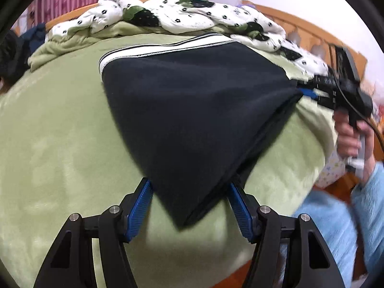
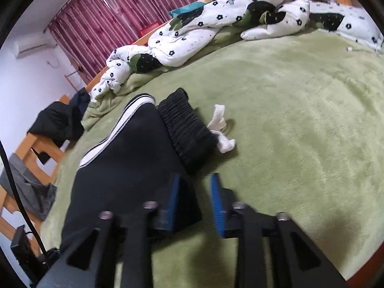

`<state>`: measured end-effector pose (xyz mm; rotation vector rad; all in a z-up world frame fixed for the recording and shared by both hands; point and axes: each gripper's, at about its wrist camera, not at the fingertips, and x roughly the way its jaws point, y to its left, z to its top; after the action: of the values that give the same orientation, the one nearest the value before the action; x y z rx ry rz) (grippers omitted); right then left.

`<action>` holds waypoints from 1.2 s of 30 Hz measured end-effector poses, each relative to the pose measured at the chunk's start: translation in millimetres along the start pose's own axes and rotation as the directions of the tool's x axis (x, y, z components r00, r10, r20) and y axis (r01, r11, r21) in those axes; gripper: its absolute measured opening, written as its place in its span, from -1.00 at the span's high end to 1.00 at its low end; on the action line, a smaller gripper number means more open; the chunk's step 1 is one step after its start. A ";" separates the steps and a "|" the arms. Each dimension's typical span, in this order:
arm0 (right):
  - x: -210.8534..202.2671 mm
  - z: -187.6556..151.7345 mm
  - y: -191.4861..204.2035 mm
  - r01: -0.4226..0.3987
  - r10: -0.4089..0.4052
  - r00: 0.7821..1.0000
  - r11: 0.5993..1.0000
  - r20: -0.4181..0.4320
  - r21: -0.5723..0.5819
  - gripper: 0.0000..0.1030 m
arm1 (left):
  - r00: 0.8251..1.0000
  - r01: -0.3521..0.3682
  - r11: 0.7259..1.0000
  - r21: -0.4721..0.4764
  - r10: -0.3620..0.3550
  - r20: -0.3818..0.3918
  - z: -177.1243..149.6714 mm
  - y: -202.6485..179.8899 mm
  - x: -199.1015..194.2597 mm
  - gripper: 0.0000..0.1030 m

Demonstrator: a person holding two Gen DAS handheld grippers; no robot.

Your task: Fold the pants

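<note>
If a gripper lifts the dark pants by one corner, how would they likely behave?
The pants would probably droop, since the folded layers lie limp on the blanket. Their fleecy surface suggests good grip. The fold would likely fall open, as nothing pins it.

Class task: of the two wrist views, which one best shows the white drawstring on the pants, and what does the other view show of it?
The right wrist view shows it best: the white drawstring lies in the open on the green blanket, beside the gathered waistband. The left wrist view shows none of it, only the pants' dark fabric and striped edge.
</note>
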<state>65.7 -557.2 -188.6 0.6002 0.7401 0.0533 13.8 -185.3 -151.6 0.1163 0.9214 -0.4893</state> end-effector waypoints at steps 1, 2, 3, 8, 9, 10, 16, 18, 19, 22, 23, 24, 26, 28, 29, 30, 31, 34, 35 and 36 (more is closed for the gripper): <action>4.5 -2.0 1.5 -0.016 0.016 1.000 1.000 -0.016 0.003 0.29 | 1.000 -0.023 1.000 -0.006 0.023 -0.019 1.4 0.0 8.2 -0.14; 8.9 -2.1 1.8 -0.036 0.037 0.999 0.999 -0.021 0.016 0.32 | 0.999 -0.042 0.999 -0.007 0.042 -0.022 1.2 -0.1 11.4 0.28; 7.1 -2.5 3.6 -0.048 0.049 0.999 0.999 -0.022 0.020 0.57 | 0.998 -0.059 0.998 -0.020 0.060 0.020 2.3 0.4 4.9 0.40; -29.8 -4.2 23.5 -0.074 0.080 0.992 0.995 0.098 -0.065 0.80 | 0.997 -0.042 0.996 -0.073 0.046 0.060 2.0 11.2 -11.3 0.50; -22.5 -4.6 22.8 -0.045 0.050 0.996 0.997 0.073 -0.068 0.79 | 0.999 -0.034 0.996 -0.083 0.035 0.010 -2.1 13.5 -1.0 0.46; -12.0 -6.3 21.2 -0.005 0.008 0.999 0.997 0.034 -0.076 0.78 | 0.999 -0.029 0.996 -0.088 0.028 -0.015 -5.6 14.3 3.0 0.34; -21.2 2.9 32.7 0.098 -0.089 0.994 0.979 0.058 -0.178 0.57 | 1.000 -0.015 1.000 0.002 0.015 -0.014 -26.7 7.2 -29.7 -0.13; -20.3 17.2 48.9 0.086 -0.072 0.995 0.971 0.072 -0.223 0.40 | 1.000 -0.016 1.000 0.000 0.016 -0.009 -33.5 12.8 -42.5 -0.14; -14.4 24.4 56.4 0.082 -0.067 0.996 0.966 0.066 -0.244 0.36 | 1.000 -0.016 1.000 -0.017 0.016 -0.010 -34.1 16.4 -46.0 -0.14; 20.3 40.6 77.8 0.096 -0.092 0.995 0.942 0.027 -0.321 0.22 | 1.000 -0.013 0.995 -0.100 0.013 0.001 -27.8 34.5 -56.0 -0.14; 37.7 44.2 81.7 0.111 -0.119 0.993 0.932 0.000 -0.344 0.09 | 1.000 -0.019 0.993 -0.118 0.020 0.006 -25.7 40.2 -58.0 -0.14; 54.5 46.3 82.0 0.129 -0.151 0.988 0.925 -0.033 -0.357 0.09 | 0.999 -0.027 0.990 -0.139 0.029 0.015 -22.1 46.6 -60.2 -0.14; 75.7 42.2 83.1 0.172 -0.207 0.977 0.907 -0.050 -0.384 0.17 | 0.999 -0.034 0.983 -0.179 0.040 0.032 -12.9 60.5 -63.4 -0.14; 75.9 40.0 94.8 0.157 -0.197 0.979 0.879 -0.044 -0.451 0.76 | 0.998 -0.044 0.977 -0.208 0.053 0.038 -4.9 71.0 -63.8 -0.14; 67.0 40.7 100.6 0.140 -0.176 0.984 0.873 -0.034 -0.468 0.82 | 0.998 -0.042 0.975 -0.217 0.052 0.042 -2.3 74.5 -63.5 -0.14; 54.1 44.2 99.0 0.111 -0.129 0.992 0.891 -0.010 -0.439 0.83 | 0.997 -0.036 0.972 -0.233 0.050 0.052 3.6 80.2 -63.0 -0.14; 43.9 49.7 95.0 0.064 -0.071 0.998 0.915 -0.001 -0.398 0.83 | 0.997 -0.034 0.970 -0.242 0.050 0.060 7.7 83.3 -62.7 -0.14; 19.4 65.2 76.7 0.033 -0.019 0.999 0.947 0.047 -0.318 0.83 | 0.996 0.000 0.965 -0.263 0.023 0.083 22.6 89.7 -56.5 -0.14; 23.4 64.9 71.9 0.083 -0.068 0.996 0.940 0.057 -0.330 0.83 | 0.996 0.013 0.964 -0.264 0.010 0.085 27.0 89.9 -52.5 -0.14; 34.3 64.3 66.7 0.131 -0.126 0.991 0.932 0.038 -0.337 0.83 | 0.996 0.027 0.964 -0.266 -0.004 0.086 33.8 88.9 -44.3 -0.14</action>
<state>143.6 -525.0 -137.2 0.2218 0.7332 0.0534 56.6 -101.1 -106.0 -0.1559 0.8969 -0.3776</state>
